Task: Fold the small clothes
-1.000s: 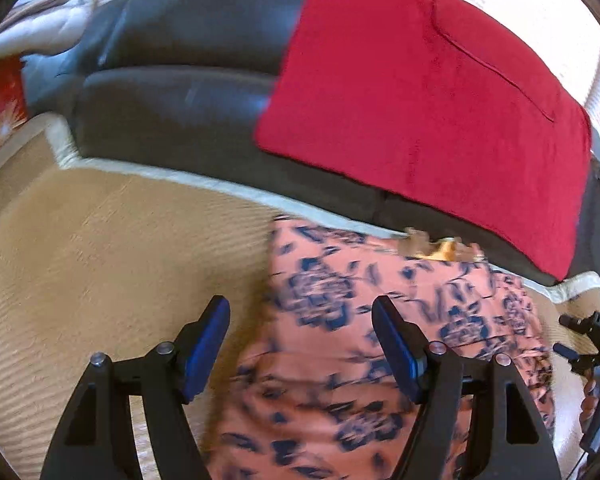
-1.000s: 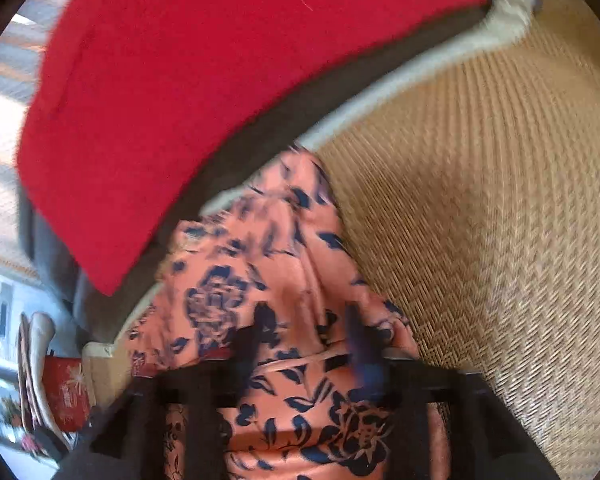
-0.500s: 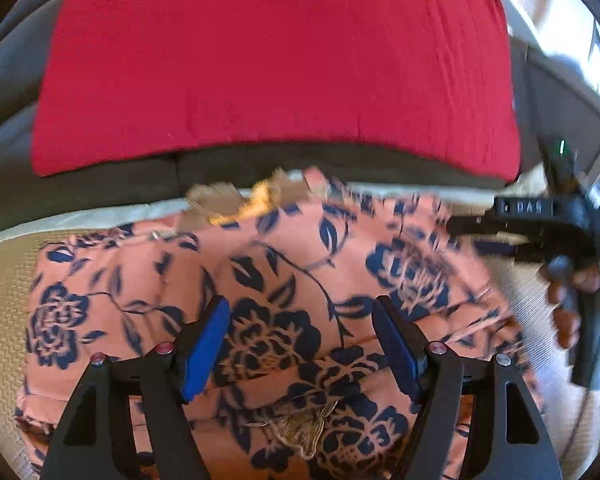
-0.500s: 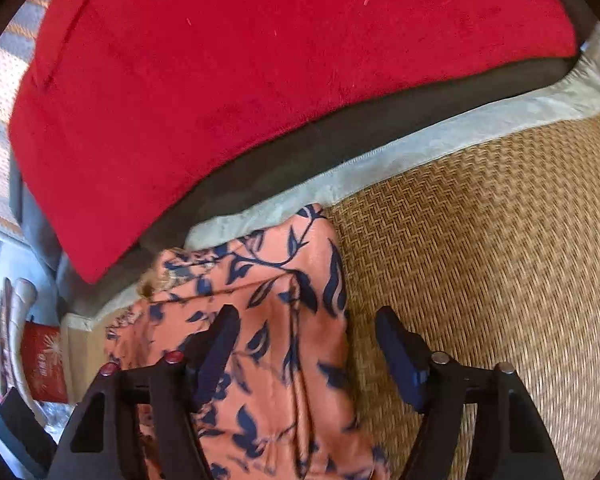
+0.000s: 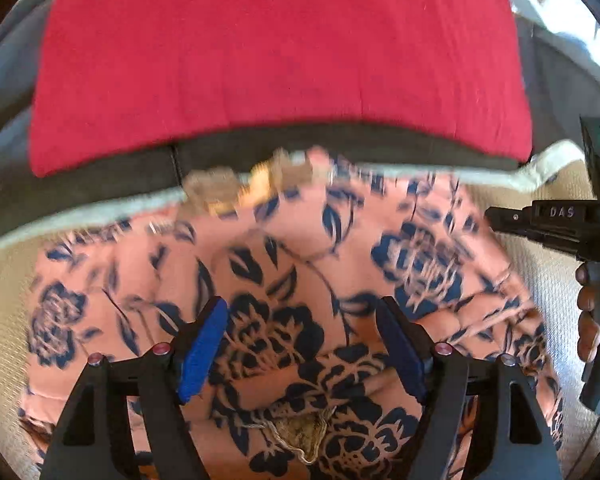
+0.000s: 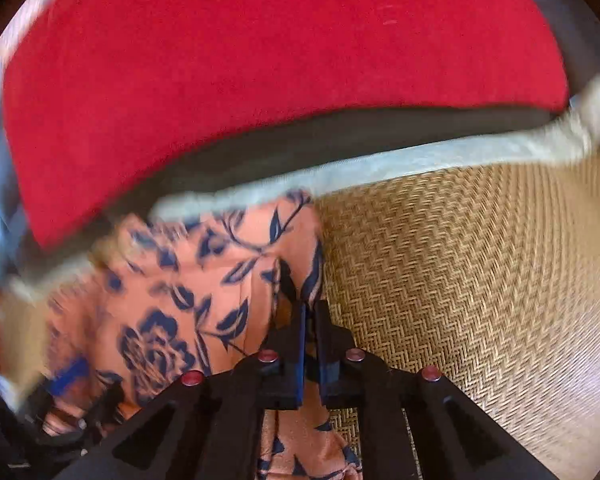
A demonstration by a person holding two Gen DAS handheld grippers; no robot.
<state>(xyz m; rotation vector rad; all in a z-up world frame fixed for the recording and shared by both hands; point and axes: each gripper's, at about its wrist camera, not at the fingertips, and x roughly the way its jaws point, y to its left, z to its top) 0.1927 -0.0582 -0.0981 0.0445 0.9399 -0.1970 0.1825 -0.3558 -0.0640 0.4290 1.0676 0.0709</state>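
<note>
A small salmon-orange garment with a dark blue flower print [image 5: 300, 280] lies rumpled on a woven straw mat. My left gripper [image 5: 302, 348] is open and hovers over the garment's middle, its blue pads wide apart and empty. My right gripper [image 6: 309, 316] is shut on the garment's right edge [image 6: 220, 280], pinching a fold of cloth between its pads. The right gripper also shows in the left wrist view [image 5: 556, 224] at the garment's right side.
A red cloth [image 5: 280, 60] is draped over a dark sofa [image 5: 100, 176] just behind the garment. The woven mat [image 6: 480, 280] with a pale border [image 6: 420, 152] stretches to the right.
My right gripper has shut on the garment's right edge; it was open half a second ago. The left gripper has stayed open over the garment and moved slightly closer.
</note>
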